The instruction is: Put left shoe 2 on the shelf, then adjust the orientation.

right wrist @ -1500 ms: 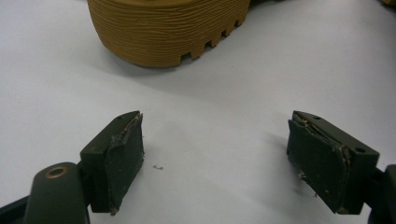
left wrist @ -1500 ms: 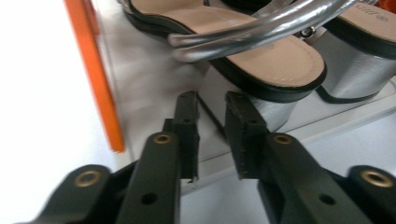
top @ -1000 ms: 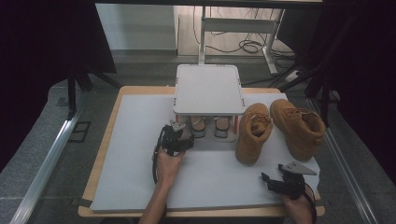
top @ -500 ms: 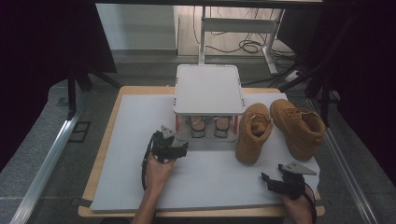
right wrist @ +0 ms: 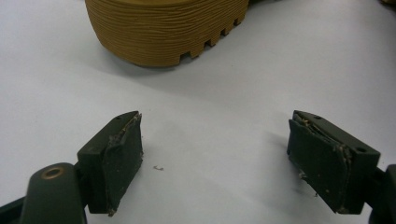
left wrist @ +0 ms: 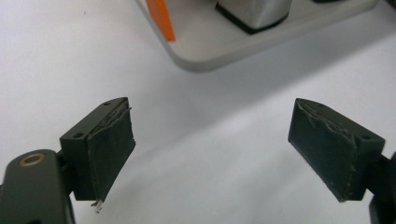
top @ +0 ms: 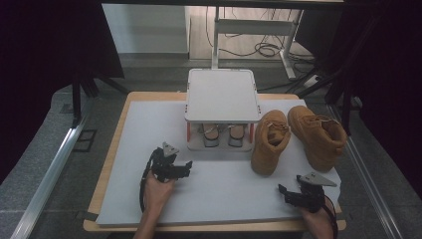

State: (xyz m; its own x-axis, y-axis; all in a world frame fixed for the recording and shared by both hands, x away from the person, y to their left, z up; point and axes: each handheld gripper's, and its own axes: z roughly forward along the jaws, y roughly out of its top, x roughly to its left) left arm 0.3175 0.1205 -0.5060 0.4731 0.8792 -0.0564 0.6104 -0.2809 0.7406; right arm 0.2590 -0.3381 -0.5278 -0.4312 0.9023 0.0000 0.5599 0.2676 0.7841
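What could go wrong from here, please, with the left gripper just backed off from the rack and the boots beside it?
The left gripper, jaws just opened and empty, sits close to the rack; a careless return could knock its base or the small shoes beneath. The nearer boot stands right against the rack, so lifting it could jog the shelf. The right gripper lies near the table edge.
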